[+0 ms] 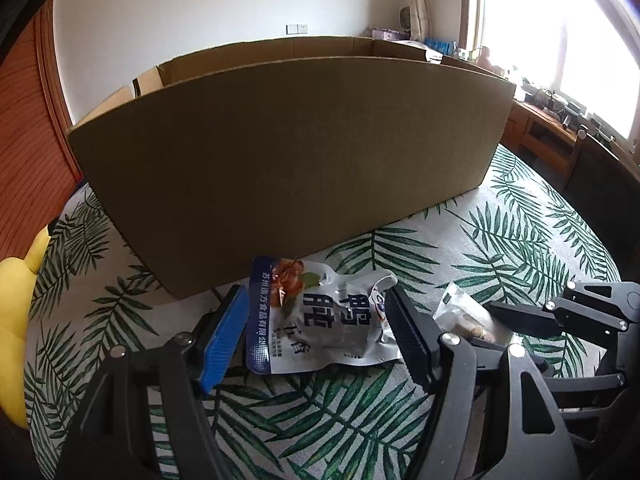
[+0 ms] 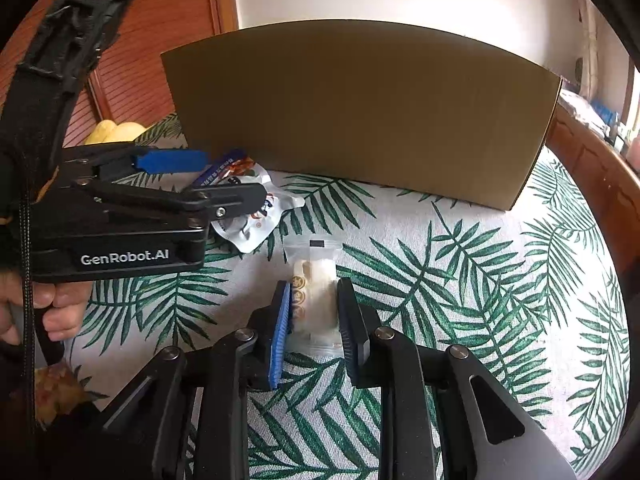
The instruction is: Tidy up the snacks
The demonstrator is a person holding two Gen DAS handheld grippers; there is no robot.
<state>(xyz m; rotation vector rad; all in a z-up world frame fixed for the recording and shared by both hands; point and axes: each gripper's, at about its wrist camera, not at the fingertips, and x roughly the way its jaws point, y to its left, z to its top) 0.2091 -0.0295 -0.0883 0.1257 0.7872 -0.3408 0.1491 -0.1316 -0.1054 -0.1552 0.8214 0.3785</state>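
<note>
Daylight floods in from a blown-out window [image 1: 560,40] at two o'clock, leaving the cardboard box [image 1: 288,160] face shadowed. Fisheye bending and dark corners ring both views.

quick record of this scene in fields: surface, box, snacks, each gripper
surface: table under a palm-leaf cloth
box: large cardboard box, open top, standing behind the snacks
snack one: silver pouch lying flat in front of the box
snack two: clear biscuit pack lying beside the pouch
left gripper: fingers on either side of the pouch, contact unclear
right gripper: fingers narrow, on either side of the biscuit pack, contact unclear
</note>
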